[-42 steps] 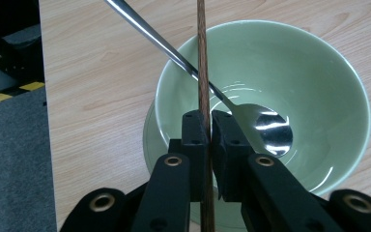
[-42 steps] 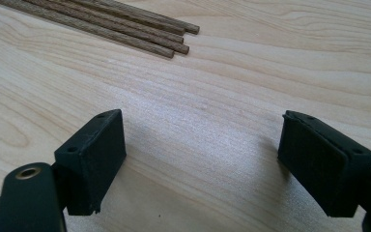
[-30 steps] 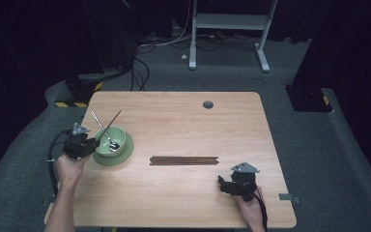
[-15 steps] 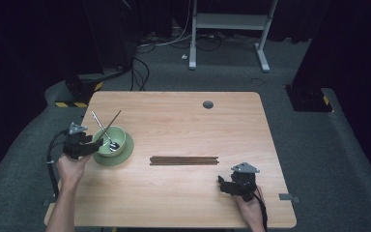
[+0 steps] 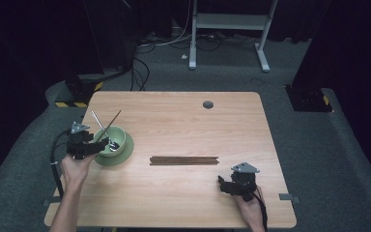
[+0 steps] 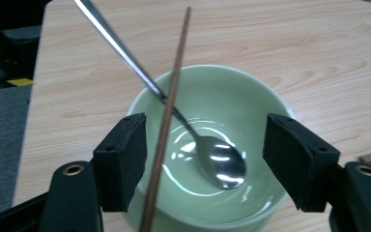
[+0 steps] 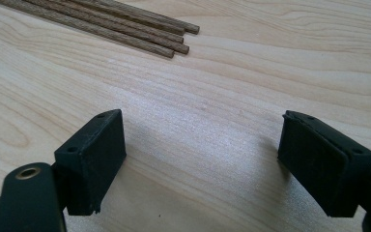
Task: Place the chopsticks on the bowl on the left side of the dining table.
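The left gripper (image 6: 205, 162) hovers spread over a pale green ceramic bowl (image 6: 251, 96) – metal spoon (image 6: 220, 164) and brown wooden chopstick (image 6: 166, 116) inside. Mid-desk (image 5: 174, 104) lies a chopstick bundle (image 5: 184, 160); the right gripper (image 7: 200, 159), spread, sits nearby.

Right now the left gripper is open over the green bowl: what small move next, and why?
Probably close the left gripper on the chopstick: its jaws stand open either side of it, the stick nearer the left jaw, leaning across the spoon in the green bowl.
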`<state>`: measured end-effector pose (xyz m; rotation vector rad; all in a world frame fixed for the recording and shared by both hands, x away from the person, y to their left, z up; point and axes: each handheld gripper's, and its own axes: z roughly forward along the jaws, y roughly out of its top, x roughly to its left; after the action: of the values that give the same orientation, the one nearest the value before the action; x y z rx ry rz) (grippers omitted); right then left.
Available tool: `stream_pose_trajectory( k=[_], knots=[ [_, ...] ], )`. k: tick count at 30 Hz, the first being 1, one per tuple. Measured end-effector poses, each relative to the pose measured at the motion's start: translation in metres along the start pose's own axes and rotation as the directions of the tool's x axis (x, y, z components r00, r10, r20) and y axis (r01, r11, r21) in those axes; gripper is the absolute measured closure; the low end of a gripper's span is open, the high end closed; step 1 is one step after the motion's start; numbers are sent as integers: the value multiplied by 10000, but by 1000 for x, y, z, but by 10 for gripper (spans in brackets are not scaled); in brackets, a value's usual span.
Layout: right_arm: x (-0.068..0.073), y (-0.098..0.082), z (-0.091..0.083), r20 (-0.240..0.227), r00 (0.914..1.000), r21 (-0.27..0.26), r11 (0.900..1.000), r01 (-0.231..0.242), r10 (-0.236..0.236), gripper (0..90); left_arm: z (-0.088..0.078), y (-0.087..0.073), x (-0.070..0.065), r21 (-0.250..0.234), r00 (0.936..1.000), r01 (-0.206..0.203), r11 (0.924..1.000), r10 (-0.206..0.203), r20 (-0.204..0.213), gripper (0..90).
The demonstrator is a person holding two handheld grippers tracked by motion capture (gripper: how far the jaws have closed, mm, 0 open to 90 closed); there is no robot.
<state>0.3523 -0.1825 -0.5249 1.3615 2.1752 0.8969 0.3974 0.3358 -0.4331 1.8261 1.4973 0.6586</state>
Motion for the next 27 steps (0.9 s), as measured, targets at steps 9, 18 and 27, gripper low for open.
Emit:
stream_pose_trajectory(
  k=[9, 18, 27],
  knots=[
    [0, 0, 0, -1, 10000, -1, 10000, -3, 3, 166, 2, 2, -18, -121, 9993, -112, 9999, 116, 363, 321],
    [0, 0, 0, -8, 10000, -7, 10000, 9, -9, 166, 2, 1, -31, -157, 9967, -145, 9998, 157, 791, 292],
    [0, 0, 0, -8, 10000, -7, 10000, 9, -9, 166, 1, -2, -38, -154, 9953, -204, 9997, 218, 940, 277]
  ],
)
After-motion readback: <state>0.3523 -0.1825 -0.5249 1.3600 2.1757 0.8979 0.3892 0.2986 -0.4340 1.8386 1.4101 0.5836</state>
